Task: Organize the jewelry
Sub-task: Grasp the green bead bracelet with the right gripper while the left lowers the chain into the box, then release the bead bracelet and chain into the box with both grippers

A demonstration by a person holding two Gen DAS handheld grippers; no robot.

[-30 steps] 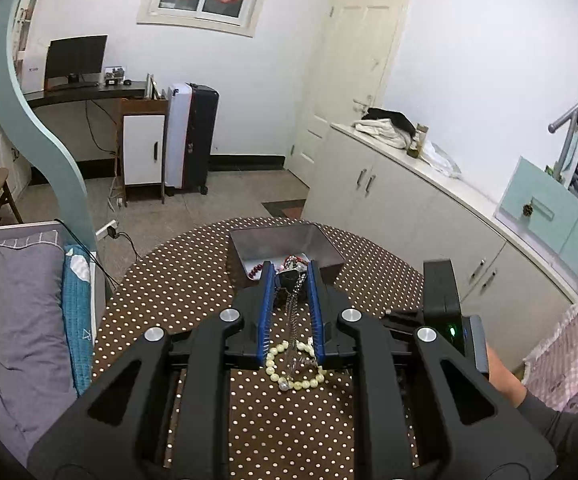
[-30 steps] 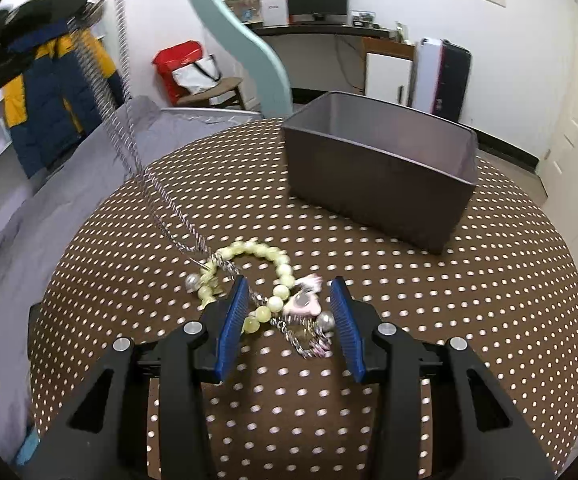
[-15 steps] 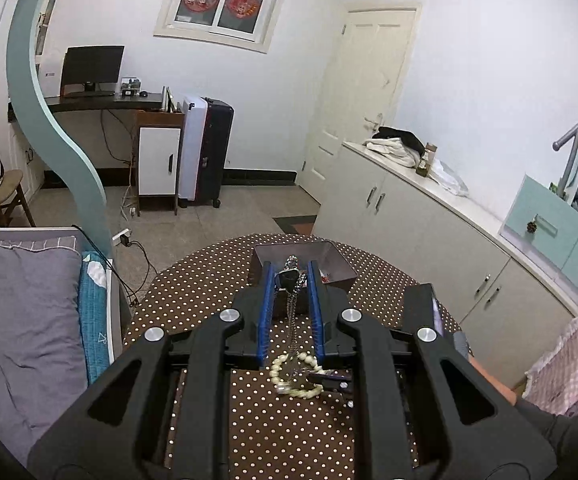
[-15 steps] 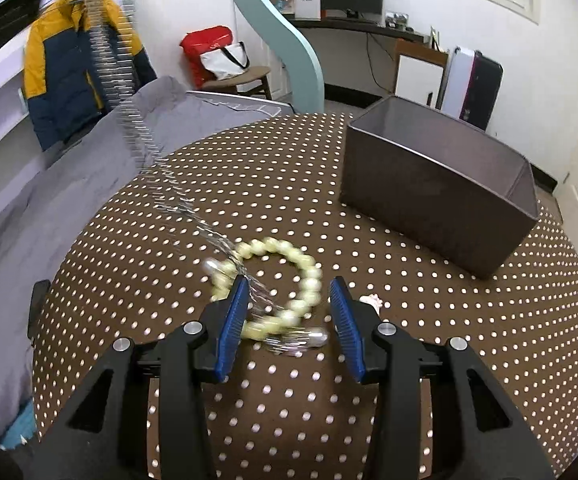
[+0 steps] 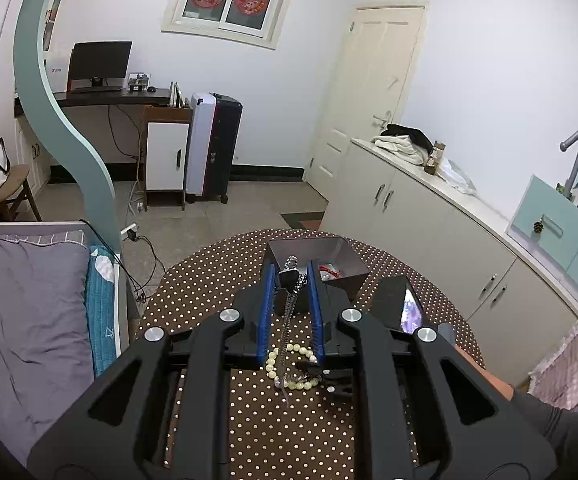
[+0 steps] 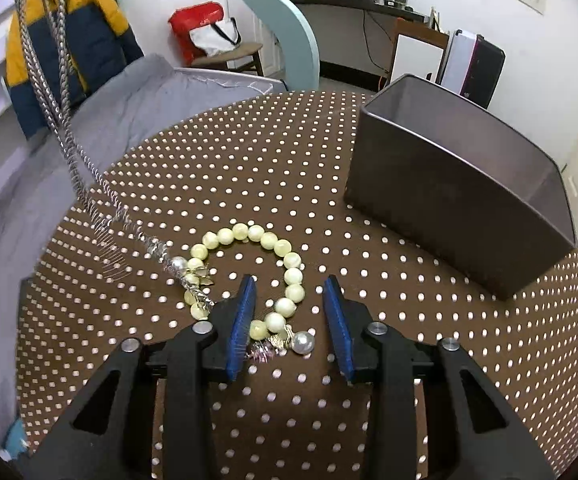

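Two grippers share one round polka-dot table (image 6: 249, 152), and the split of work explains how each is held. At about 2 o'clock in the right wrist view stands the dark open box (image 6: 461, 184), evidently the place the jewelry is meant to go; the left wrist view shows something red already lying inside it.

Left gripper (image 5: 291, 280) is raised high above the table, its blue jaws clenched on the silver chain necklace (image 6: 59, 92), so the chain hangs in a long line from 11 o'clock down to the tabletop. Its lower end, with small charms, is caught against the pale bead bracelet (image 6: 265, 272) at 9 o'clock of that ring, which is probably why the lift is so tall: to draw the chain free.

Right gripper (image 6: 289, 320) sits low at 6 o'clock, jaws spread apart and gripping nothing, straddling the bracelet's near beads and a silver ball charm (image 6: 303, 342), likely ready to pin it down.
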